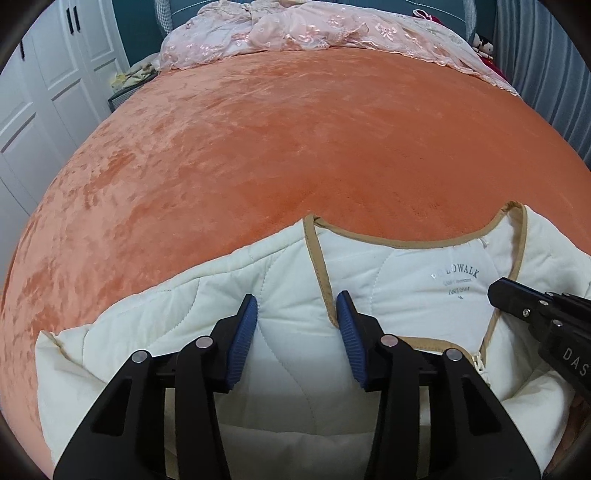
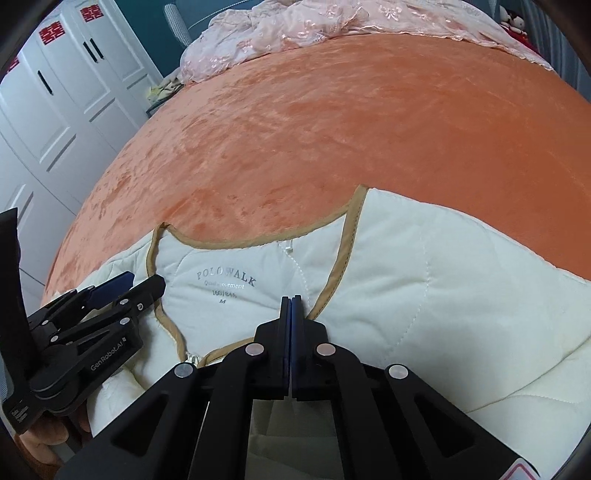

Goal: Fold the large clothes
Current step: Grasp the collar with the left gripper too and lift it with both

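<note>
A cream quilted jacket [image 1: 406,295] with tan trim lies front up on the orange bed cover [image 1: 277,147], collar toward the head of the bed. Its inner neck label [image 2: 225,280] shows, and the zipper top [image 2: 192,358] sits below it. My left gripper [image 1: 297,304] is open over the jacket's left front panel, its blue pads [image 1: 249,321] standing either side of the quilted fabric beside the trim. My right gripper [image 2: 291,298] is shut, tips just above the right collar trim [image 2: 347,236]; I see no fabric between its pads. The right gripper [image 1: 493,291] and the left gripper [image 2: 144,280] each show in the other's view.
Crumpled pink lace bedding [image 1: 295,29] lies across the head of the bed. White wardrobe doors [image 1: 48,92] stand to the left, a grey curtain [image 1: 546,74] to the right. The orange cover stretches wide beyond the jacket.
</note>
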### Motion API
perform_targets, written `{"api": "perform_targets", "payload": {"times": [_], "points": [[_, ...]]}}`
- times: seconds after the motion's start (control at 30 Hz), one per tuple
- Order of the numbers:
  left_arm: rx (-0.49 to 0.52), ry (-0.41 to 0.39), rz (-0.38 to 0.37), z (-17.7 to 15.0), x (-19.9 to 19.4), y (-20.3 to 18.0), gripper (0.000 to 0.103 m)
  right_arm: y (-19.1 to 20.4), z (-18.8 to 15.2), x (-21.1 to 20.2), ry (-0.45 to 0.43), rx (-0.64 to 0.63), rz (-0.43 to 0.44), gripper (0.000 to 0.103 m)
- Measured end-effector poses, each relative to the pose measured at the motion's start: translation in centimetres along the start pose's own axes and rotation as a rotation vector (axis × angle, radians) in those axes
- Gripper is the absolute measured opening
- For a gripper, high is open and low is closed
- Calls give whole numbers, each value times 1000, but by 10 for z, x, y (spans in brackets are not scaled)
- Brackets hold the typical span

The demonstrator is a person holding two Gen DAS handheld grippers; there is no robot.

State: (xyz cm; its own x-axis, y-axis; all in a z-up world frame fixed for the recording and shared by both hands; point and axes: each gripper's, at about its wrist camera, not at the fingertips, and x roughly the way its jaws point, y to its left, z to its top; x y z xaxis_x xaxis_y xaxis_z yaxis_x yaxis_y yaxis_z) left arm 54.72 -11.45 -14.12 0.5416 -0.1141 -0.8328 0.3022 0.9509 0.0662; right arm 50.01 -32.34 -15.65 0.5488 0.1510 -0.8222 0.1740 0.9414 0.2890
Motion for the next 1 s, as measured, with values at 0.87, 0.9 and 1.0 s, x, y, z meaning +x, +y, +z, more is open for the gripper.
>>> {"api": "perform_targets", "payload": {"times": [0.87,0.9,1.0], "points": [[-271,-90,-197,5,-8,37,10,-19,-7,-6,-107,88,11,0],[-301,-99,-224,7,-14,41,11,-19,-8,-9,-126,89,1,0],[-359,-217,-270,13,-56,50,18,-24,-11,-35,-245,130,-41,0]]}}
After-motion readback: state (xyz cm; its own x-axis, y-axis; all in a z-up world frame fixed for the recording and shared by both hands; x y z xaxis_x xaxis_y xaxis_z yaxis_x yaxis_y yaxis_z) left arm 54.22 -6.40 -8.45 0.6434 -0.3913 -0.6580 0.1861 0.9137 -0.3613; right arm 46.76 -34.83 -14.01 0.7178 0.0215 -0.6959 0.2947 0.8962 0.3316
